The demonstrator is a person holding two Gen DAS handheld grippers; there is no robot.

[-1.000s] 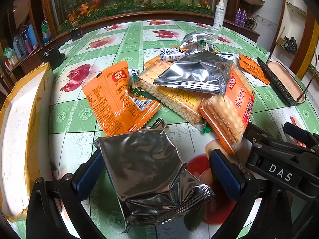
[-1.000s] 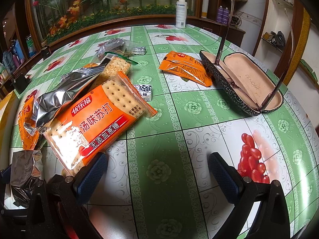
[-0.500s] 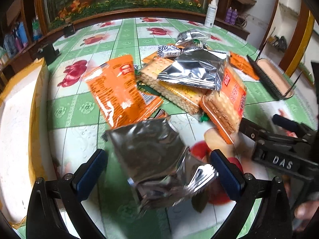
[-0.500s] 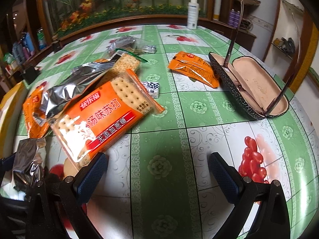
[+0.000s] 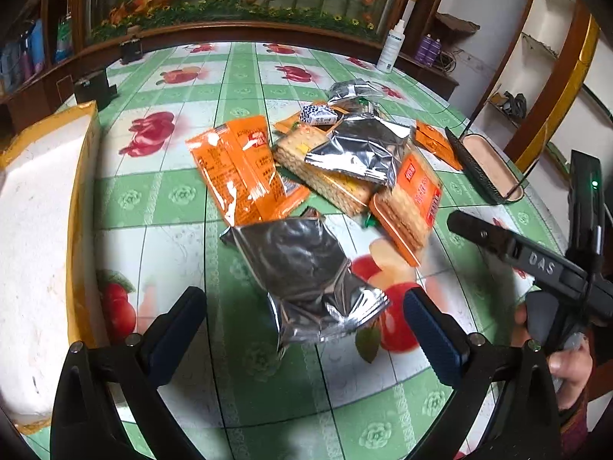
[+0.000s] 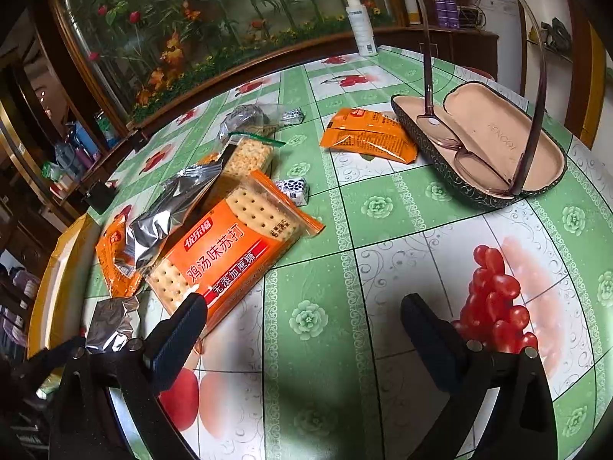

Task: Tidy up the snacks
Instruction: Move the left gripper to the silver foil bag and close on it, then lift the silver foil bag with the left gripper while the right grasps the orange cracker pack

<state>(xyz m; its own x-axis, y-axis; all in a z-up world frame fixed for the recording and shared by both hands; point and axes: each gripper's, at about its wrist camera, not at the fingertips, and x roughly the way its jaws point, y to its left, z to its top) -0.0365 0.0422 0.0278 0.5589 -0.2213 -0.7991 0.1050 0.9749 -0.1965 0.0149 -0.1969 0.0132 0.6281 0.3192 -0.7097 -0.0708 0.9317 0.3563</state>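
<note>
A crumpled silver foil packet (image 5: 306, 272) lies on the table just ahead of my open, empty left gripper (image 5: 302, 322); it also shows in the right wrist view (image 6: 111, 322). Behind it is a pile of snacks: an orange packet (image 5: 241, 172), a cracker sleeve (image 5: 325, 176), a second silver packet (image 5: 364, 153) and an orange soda-cracker pack (image 5: 413, 199). My right gripper (image 6: 302, 322) is open and empty above bare tablecloth, its left finger next to the soda-cracker pack (image 6: 230, 253). An orange packet (image 6: 367, 138) and small blue-white candies (image 6: 295, 191) lie apart.
A white box with a yellow rim (image 5: 34, 230) stands at the table's left edge. An open glasses case with glasses (image 6: 482, 145) lies at the right. A white spray bottle (image 6: 360, 27) stands at the far edge. The right gripper's body (image 5: 536, 264) shows at right.
My left gripper has pulled back and up from the silver packet, which now lies free in front of the fingers. My right gripper has lifted and tilted a little.
</note>
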